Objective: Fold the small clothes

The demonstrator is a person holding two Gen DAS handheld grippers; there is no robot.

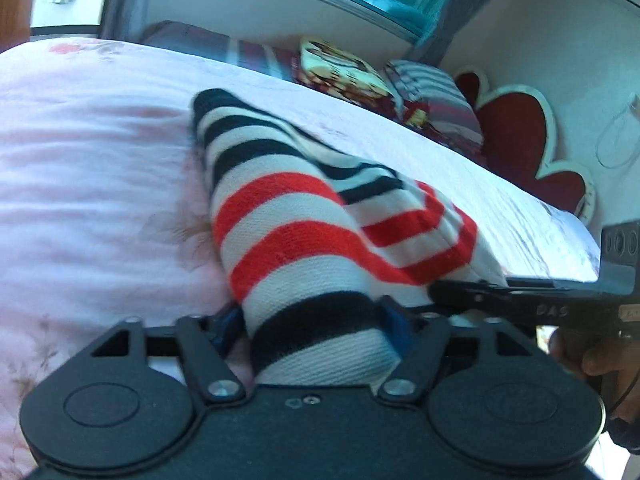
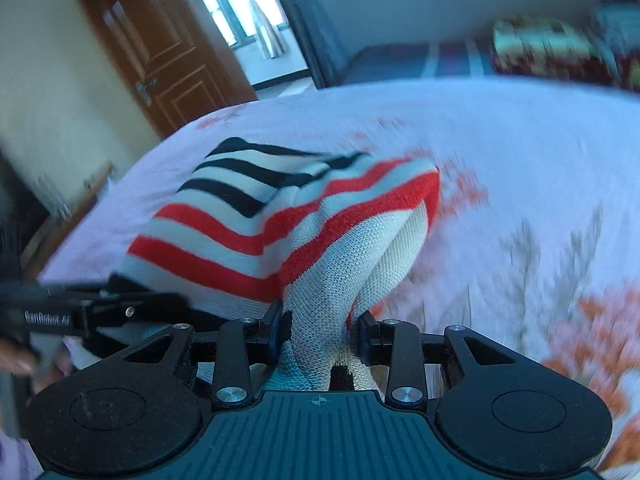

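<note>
Left wrist view: my left tongs (image 1: 312, 320) are pinched on the near edge of the striped knit garment (image 1: 288, 216), black, white and red bands running away from me over the pink floral bed cover (image 1: 88, 184); my right tongs (image 1: 472, 288) enter from the right side at the same edge, with a bit of my right hand (image 1: 596, 360) behind them. Only this view shows the red heart-shaped headboard (image 1: 516, 132), the cartoon-print pillow (image 1: 344, 68) and the striped pillow (image 1: 436, 92) along the far side of the bed. Right wrist view: my right tongs (image 2: 320, 332) are pinched on a bunched white fold of the striped knit garment (image 2: 256, 220), which rises from the bed cover (image 2: 520, 152) toward them; my left tongs (image 2: 120, 308) reach in from the left, level with the cloth's edge, with fingers of my left hand (image 2: 20, 356) just visible. Only this view shows the brown panelled door (image 2: 168, 52) and the bright window (image 2: 240, 4) beyond it. Both pairs of tongs point roughly flat across the bed, side by side; the garment lies mid-bed, partly folded, its near end lifted
</note>
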